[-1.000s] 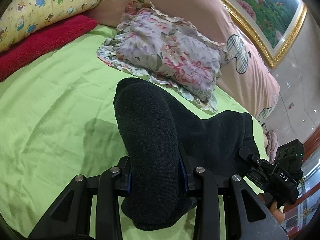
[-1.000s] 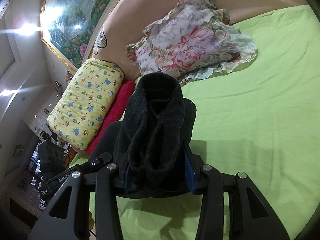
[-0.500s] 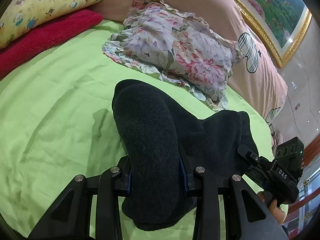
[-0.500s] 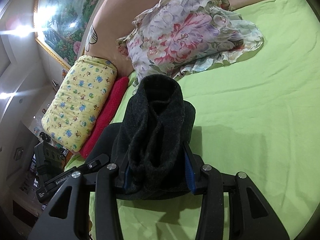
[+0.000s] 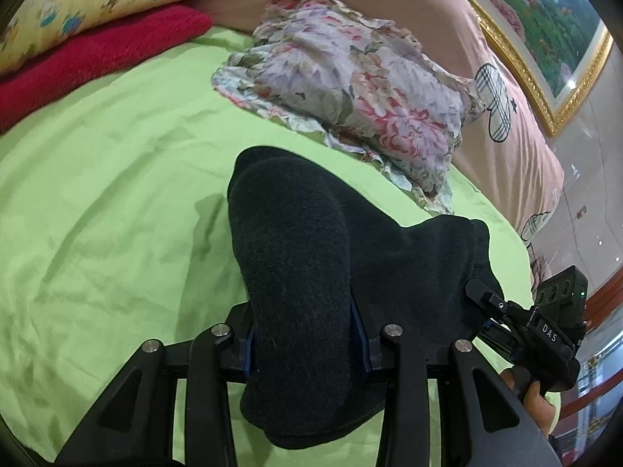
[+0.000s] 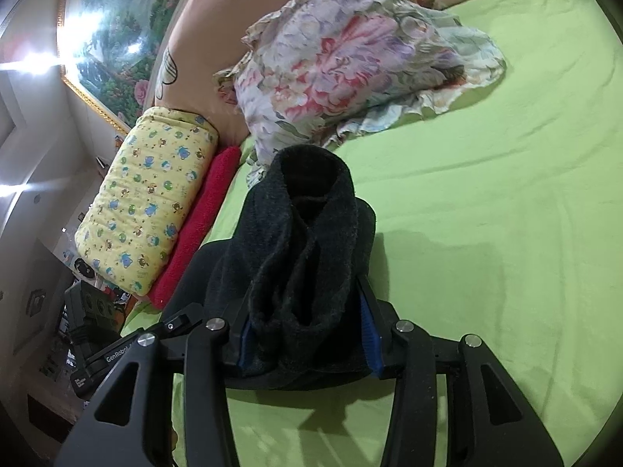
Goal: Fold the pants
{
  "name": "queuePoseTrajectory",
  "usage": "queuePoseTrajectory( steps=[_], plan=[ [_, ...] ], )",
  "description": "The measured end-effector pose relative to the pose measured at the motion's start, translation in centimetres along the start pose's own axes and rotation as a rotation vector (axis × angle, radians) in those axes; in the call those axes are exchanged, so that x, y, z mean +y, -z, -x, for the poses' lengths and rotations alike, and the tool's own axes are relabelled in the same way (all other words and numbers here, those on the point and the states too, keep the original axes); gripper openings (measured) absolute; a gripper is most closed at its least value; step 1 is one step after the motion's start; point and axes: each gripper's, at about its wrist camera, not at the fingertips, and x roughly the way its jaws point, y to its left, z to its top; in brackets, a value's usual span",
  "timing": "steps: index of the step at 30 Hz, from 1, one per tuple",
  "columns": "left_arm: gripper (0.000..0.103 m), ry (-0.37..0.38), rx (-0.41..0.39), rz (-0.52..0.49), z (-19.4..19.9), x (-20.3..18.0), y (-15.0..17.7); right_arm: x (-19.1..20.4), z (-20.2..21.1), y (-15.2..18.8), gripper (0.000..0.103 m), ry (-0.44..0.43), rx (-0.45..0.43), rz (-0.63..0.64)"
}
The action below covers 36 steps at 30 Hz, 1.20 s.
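The dark charcoal pants [image 5: 296, 272] hang bunched between both grippers, a little above the green bed sheet [image 5: 97, 214]. My left gripper [image 5: 303, 342] is shut on one thick fold of the pants. My right gripper [image 6: 307, 334] is shut on the other end, where the pants [image 6: 307, 241] show their fuzzy inner side. The right gripper also shows at the right edge of the left wrist view [image 5: 545, 334], and the left gripper at the lower left of the right wrist view [image 6: 117, 350]. The fingertips are hidden under the cloth.
A floral pillow [image 5: 350, 89] lies just beyond the pants on the sheet. A red towel [image 5: 89, 54] and a yellow cartoon-print pillow [image 6: 148, 206] lie at the left. A pink headboard [image 5: 486, 78] and a gold-framed painting [image 5: 545, 19] stand behind.
Both grippers have carried the pants forward, toward the floral pillow, which now looks closer and larger. Both grips are unchanged.
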Motion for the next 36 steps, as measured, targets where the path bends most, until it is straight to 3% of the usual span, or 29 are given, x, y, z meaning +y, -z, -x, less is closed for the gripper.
queuePoseTrajectory(
  steps=[2, 6, 10, 16, 27, 36],
  plan=[
    [0.045, 0.001, 0.005, 0.008, -0.2, 0.4, 0.3, -0.2, -0.1, 0.1, 0.055, 0.024, 0.004, 0.009],
    [0.066, -0.013, 0.017, 0.052, -0.6, 1.5, 0.7, -0.3, 0.0, 0.2, 0.055, 0.046, 0.005, 0.04],
    [0.072, 0.007, 0.02, 0.072, -1.0, 2.1, 0.9, -1.2, 0.4, 0.3, 0.063, 0.084, -0.002, 0.067],
    [0.076, -0.043, 0.016, 0.012, -1.5, 1.0, 1.2, -3.3, -0.2, 0.3, 0.073, 0.111, -0.008, 0.043],
    [0.079, -0.064, 0.025, 0.016, -0.4, 1.4, 1.6, -3.4, 1.2, 0.3, 0.073, 0.117, -0.027, 0.038],
    [0.08, -0.117, 0.014, -0.044, 1.1, 1.4, 2.3, -1.8, 2.5, 1.0, 0.074, 0.143, -0.041, 0.082]
  ],
)
